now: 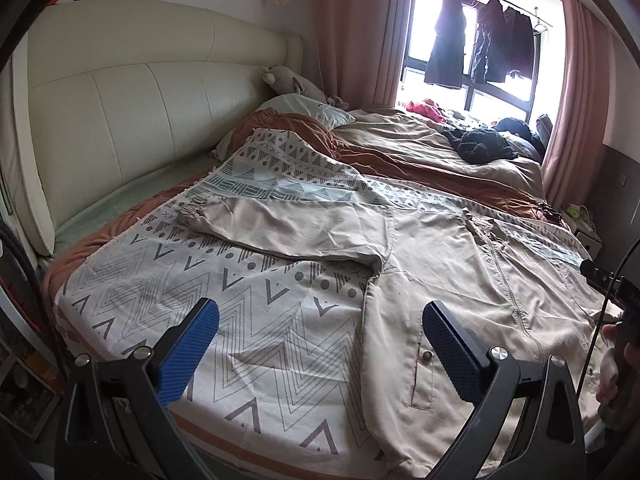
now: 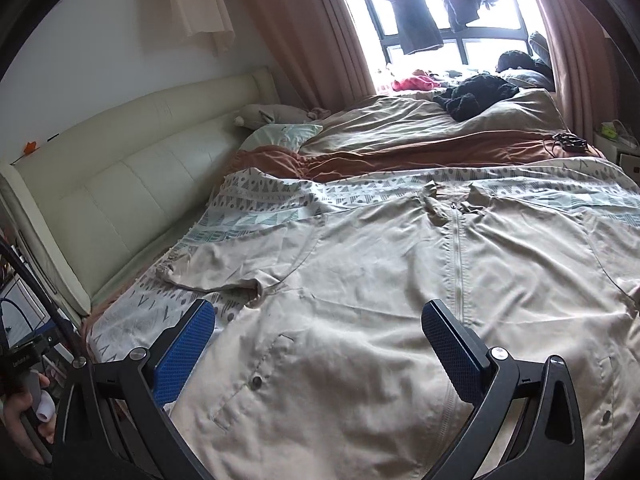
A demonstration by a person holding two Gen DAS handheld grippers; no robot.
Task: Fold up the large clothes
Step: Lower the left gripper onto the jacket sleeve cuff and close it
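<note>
A large beige zip-front jacket (image 1: 460, 280) lies spread flat, front up, on a patterned sheet (image 1: 224, 300) on the bed. Its left sleeve (image 1: 272, 228) stretches out sideways toward the headboard. My left gripper (image 1: 320, 320) is open and empty, hovering above the jacket's left hem edge and the sheet. In the right wrist view the jacket (image 2: 400, 300) fills the foreground, zipper (image 2: 458, 264) running up the middle. My right gripper (image 2: 318, 320) is open and empty above the jacket's lower front, near a snap pocket (image 2: 256, 380).
A cream padded headboard (image 1: 120, 120) runs along the left. A brown and tan duvet (image 1: 420, 148) lies bunched beyond the sheet, with a black garment (image 1: 480, 144) on it. Pillow and plush toy (image 1: 292, 84) sit by the headboard. Dark clothes (image 1: 480, 48) hang at the window.
</note>
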